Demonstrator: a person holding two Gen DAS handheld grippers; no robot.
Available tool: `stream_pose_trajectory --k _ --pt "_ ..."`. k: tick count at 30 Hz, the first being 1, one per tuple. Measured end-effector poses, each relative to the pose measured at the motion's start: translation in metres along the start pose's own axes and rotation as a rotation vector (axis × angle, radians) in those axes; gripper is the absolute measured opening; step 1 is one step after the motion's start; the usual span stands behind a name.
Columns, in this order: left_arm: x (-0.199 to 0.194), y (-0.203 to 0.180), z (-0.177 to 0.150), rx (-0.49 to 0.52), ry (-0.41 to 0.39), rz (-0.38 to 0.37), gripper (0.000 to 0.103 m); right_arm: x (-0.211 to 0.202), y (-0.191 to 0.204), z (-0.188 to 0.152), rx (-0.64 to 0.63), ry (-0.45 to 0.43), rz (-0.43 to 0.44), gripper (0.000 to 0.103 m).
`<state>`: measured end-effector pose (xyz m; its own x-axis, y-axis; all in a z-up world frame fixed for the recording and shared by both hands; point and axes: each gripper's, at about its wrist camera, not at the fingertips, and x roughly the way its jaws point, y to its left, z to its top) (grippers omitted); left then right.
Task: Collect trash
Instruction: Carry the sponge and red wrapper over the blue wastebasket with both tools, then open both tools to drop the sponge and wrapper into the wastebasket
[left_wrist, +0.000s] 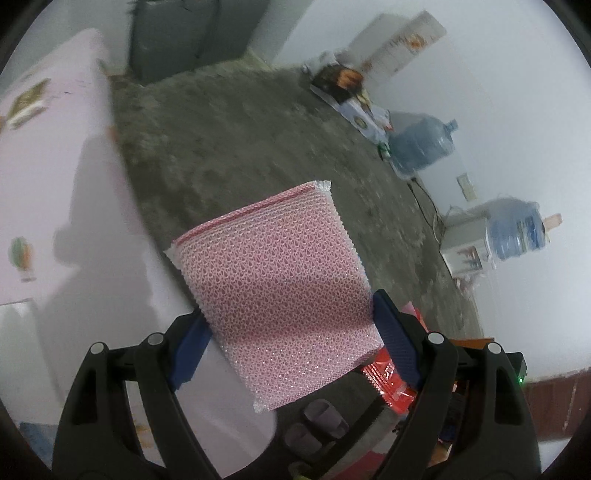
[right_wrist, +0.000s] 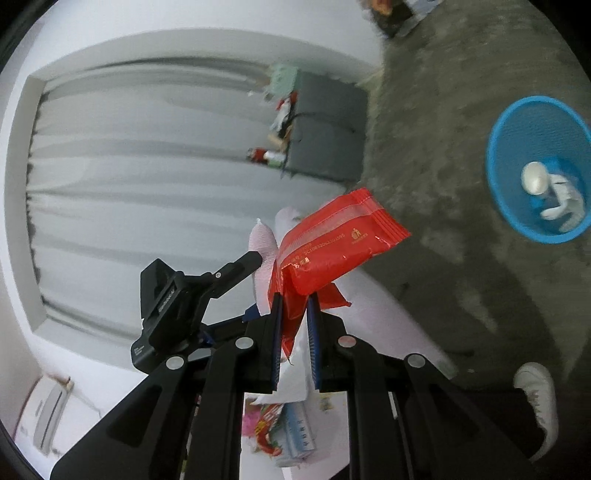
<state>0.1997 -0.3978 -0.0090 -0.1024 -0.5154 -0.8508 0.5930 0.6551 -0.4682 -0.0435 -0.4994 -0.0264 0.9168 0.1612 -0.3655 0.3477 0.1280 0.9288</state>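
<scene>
Left jaws: spread wide, the blue pads of the left gripper (left_wrist: 291, 332) pressing both sides of a pink mesh sponge (left_wrist: 275, 291), which they hold.
Right jaws: nearly closed, the right gripper (right_wrist: 295, 299) pinching the crumpled tail of a red wrapper (right_wrist: 332, 247).
Sponge position: juts forward past the fingertips, over the edge of a pale pink table (left_wrist: 48, 155) and the grey floor (left_wrist: 258, 129).
Wrapper position: sticks up and to the right from the pads, its small printing too fine to read.
Hidden by sponge: most of the left pads; the red wrapper (left_wrist: 388, 376) peeks out below it.
Hidden by wrapper: most of the pink sponge (right_wrist: 264, 254) and the other gripper's tip behind it.
Hard to make out: blurred clutter by the far wall, and printed packs (right_wrist: 284, 432) under the right fingers.
Bin: a blue basket (right_wrist: 506, 122) on the floor, well apart to the right, with white scraps (right_wrist: 554, 195) inside; its right edge is cut off.
Person: only a white shoe (right_wrist: 539, 402) shows.
Left pose: angled steeply down.
Right pose: tilted slightly down, view rolled sideways.
</scene>
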Motion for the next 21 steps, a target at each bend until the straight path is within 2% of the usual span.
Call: stream_pose_trajectory --k 3,11,15,21 --pt "0.034 -0.016 0.003 0.010 0.039 -0.025 0.079 -0.016 -0.017 0.011 0.018 -0.030 -0.051 0.013" --pt "0.133 -0.055 -0.002 0.031 0.159 -0.081 0.079 -0.047 -0.087 0.046 0.109 -0.094 -0.258 0.013" --pt "0.177 -0.067 -0.002 0.039 0.205 -0.070 0.079 -0.043 -0.119 0.061 0.151 -0.095 -0.333 0.013" --pt "0.238 -0.086 0.011 0.006 0.302 -0.082 0.083 -0.012 -0.167 0.096 0.179 -0.075 -0.463 0.016"
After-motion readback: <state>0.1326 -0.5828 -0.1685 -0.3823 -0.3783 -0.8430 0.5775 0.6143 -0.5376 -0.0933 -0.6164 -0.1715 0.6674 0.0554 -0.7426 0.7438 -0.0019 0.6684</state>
